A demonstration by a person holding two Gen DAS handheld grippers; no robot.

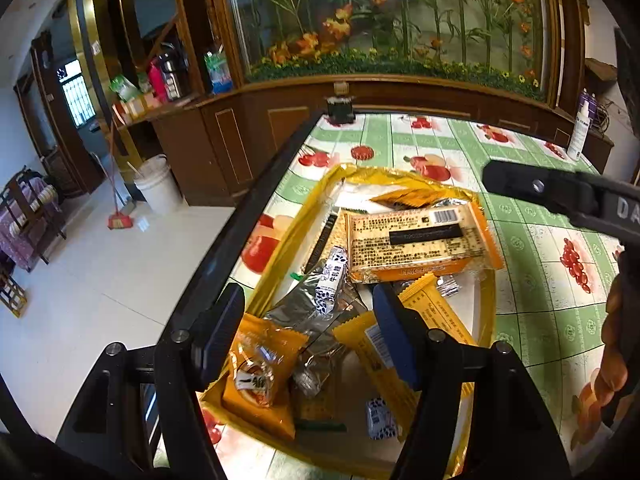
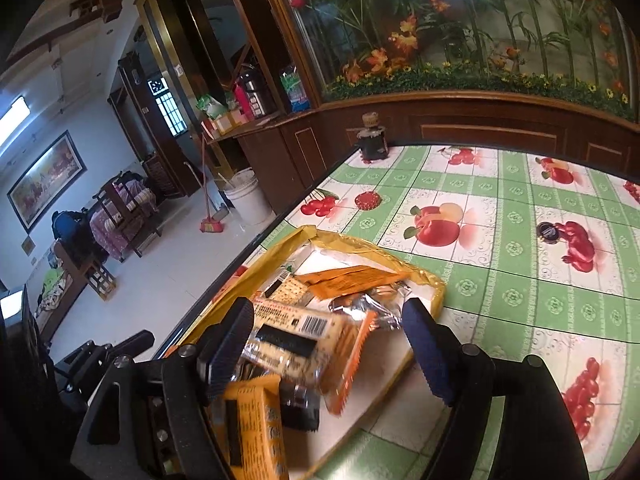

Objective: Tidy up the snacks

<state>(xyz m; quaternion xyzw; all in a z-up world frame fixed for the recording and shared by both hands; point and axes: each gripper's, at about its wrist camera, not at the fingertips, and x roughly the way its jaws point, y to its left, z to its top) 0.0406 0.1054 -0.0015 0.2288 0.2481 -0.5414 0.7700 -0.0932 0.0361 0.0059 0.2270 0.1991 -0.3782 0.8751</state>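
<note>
A yellow-rimmed tray (image 1: 489, 304) sits at the table's left edge, full of snack packets. An orange cracker pack (image 1: 420, 242) with a barcode lies on top of the pile. My left gripper (image 1: 308, 332) is open and hovers over the tray's near part, above an orange cake packet (image 1: 262, 376) and silver wrappers (image 1: 308, 308). My right gripper (image 2: 332, 344) is open, its jaws standing either side of the same cracker pack (image 2: 304, 344) in the tray (image 2: 434, 284). An orange box-like packet (image 2: 256, 424) lies below it. The right gripper's finger (image 1: 560, 196) shows at the right of the left wrist view.
The table carries a green fruit-print cloth (image 2: 520, 280). A dark small jar (image 2: 372, 140) stands at its far corner and a white spray bottle (image 1: 580, 128) at the far right. A wooden cabinet with a planted glass case (image 1: 384, 20) lies behind. White bucket (image 1: 158, 188) on the floor left.
</note>
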